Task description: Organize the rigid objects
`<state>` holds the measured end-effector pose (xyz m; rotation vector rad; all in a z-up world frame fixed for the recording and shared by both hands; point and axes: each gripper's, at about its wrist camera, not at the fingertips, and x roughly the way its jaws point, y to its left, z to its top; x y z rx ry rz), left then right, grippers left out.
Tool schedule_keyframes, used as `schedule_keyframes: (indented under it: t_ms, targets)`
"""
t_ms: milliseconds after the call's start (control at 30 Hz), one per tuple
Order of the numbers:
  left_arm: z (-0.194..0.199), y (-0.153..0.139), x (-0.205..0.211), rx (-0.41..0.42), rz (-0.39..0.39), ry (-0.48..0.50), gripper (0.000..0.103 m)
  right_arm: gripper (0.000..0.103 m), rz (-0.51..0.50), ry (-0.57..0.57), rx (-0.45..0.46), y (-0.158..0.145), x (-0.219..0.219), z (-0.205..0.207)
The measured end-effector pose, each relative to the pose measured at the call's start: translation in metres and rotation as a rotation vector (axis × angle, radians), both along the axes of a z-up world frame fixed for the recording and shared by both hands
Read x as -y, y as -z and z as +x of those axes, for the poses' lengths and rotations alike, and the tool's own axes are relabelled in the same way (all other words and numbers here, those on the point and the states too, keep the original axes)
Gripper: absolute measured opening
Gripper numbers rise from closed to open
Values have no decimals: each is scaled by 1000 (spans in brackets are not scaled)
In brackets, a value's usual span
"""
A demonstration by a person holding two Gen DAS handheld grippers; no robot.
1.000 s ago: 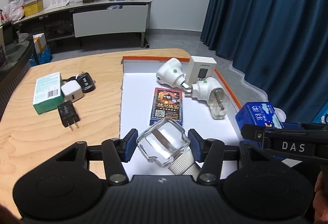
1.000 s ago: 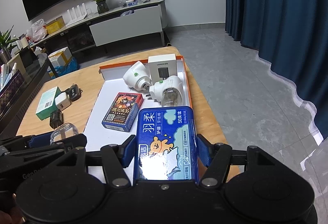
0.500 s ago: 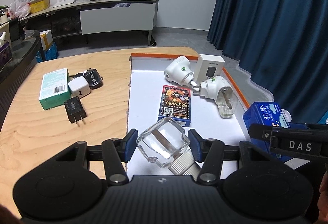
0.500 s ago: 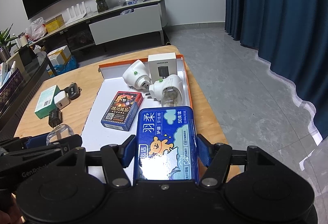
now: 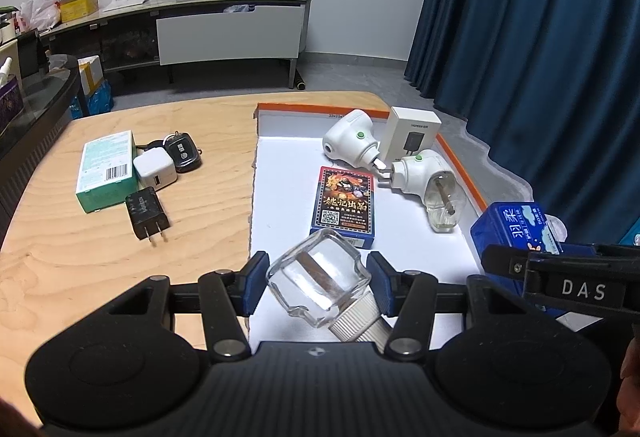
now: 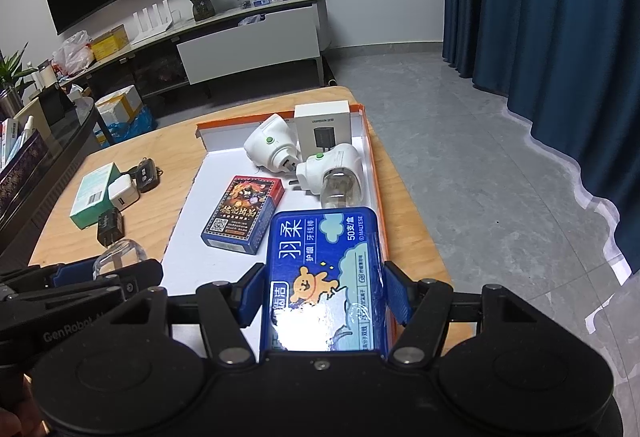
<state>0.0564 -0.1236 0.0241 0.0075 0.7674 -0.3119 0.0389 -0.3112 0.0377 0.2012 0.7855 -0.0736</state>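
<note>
A clear glass bottle (image 5: 320, 277) with a white ribbed cap sits tilted between the blue pads of my left gripper (image 5: 317, 285), which is shut on it above the near edge of the white, orange-rimmed tray (image 5: 288, 173). My right gripper (image 6: 324, 293) is shut on a blue floss-pick box (image 6: 324, 257) over the tray's near right corner. In the tray lie a card box (image 5: 346, 201), two white plug-in devices (image 5: 352, 139) (image 5: 420, 173) and a white charger box (image 5: 414, 133). The right gripper (image 5: 560, 277) also shows at the left view's right edge.
On the wooden table (image 5: 100, 257) left of the tray lie a green box (image 5: 106, 169), a white charger (image 5: 155, 169), a car key (image 5: 182, 153) and a black charger (image 5: 146, 211). Blue curtains (image 5: 540, 37) hang to the right, past the table's edge.
</note>
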Motion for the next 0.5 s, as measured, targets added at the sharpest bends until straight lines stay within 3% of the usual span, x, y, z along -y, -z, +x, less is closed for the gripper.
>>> schedule_keyframes:
  t_ms: [500]
  targets:
    - [0,1,1,-6,3,2,54,74,-1,-3,-4,0,-1,1]
